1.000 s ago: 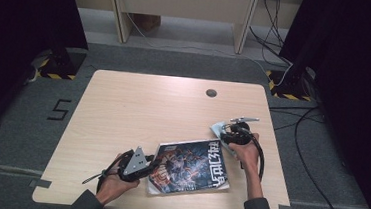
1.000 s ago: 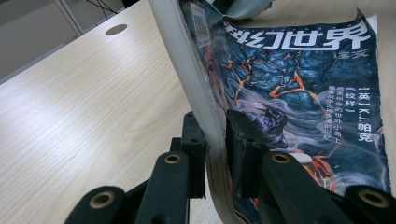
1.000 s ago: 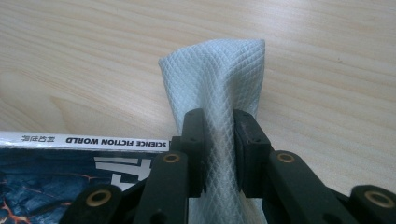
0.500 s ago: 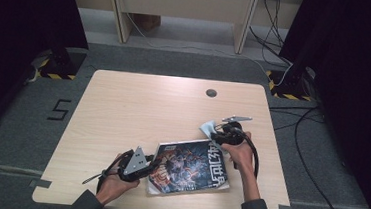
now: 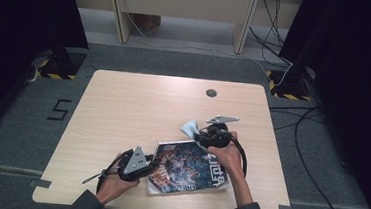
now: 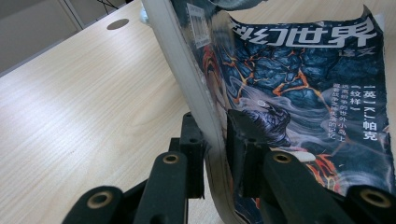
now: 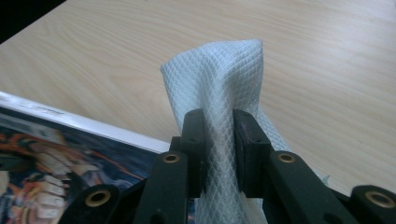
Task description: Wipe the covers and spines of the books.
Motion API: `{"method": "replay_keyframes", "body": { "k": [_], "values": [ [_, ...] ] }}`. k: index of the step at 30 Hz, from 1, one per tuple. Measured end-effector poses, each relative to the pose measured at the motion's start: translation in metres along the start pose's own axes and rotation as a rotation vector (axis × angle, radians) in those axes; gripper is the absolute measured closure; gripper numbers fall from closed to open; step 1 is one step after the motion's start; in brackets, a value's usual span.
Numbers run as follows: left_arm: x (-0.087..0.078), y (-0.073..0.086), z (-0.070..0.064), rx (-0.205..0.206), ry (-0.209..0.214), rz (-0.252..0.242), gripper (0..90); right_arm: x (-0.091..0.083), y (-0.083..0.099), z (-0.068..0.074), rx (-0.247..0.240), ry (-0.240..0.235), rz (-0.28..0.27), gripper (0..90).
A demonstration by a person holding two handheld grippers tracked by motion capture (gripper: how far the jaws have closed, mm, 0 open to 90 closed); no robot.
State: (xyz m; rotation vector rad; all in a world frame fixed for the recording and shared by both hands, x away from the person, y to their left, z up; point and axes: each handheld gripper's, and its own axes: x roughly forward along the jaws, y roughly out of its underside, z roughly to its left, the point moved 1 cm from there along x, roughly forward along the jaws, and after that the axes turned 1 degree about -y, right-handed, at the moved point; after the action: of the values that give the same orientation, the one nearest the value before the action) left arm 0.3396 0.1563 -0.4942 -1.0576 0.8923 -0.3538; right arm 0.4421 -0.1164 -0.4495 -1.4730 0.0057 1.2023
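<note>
The magazine lies near the front edge of the wooden table, between the two hands, and the wide far half of the table top is free for moving. The left gripper is clenched on the left edge of the magazine; in the left gripper view this edge is lifted and bent between the black jaws. The right gripper pinches a white cloth just beside the far right corner of the magazine, close to the table's right edge. Compared with one second ago, the right hand has moved a little to the left, toward the magazine, while the left hand stays at the same place. The right gripper view shows the diamond weave of the cloth, which the high view gives as a small pale patch.
</note>
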Motion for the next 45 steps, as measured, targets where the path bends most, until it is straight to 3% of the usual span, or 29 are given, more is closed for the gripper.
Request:
{"method": "replay_keyframes", "body": {
  "k": [15,26,29,34,45],
  "values": [
    [0.003,0.002,0.002,-0.006,-0.008,0.013,76.4,0.000,-0.021,0.076,-0.147,-0.146,-0.054,76.1],
    [0.004,0.000,0.000,0.017,-0.027,0.007,76.2,-0.002,-0.028,0.105,-0.191,-0.190,-0.070,75.3],
    [0.003,-0.001,-0.001,0.040,-0.029,0.010,76.0,-0.003,-0.029,0.107,-0.209,-0.192,-0.074,75.3],
    [0.003,-0.002,-0.002,0.045,-0.031,0.006,75.9,-0.004,-0.028,0.098,-0.161,-0.213,-0.068,75.3],
    [0.002,-0.003,-0.003,0.052,-0.027,0.004,76.0,-0.002,-0.024,0.071,-0.114,-0.149,-0.054,75.6]
  ]
}}
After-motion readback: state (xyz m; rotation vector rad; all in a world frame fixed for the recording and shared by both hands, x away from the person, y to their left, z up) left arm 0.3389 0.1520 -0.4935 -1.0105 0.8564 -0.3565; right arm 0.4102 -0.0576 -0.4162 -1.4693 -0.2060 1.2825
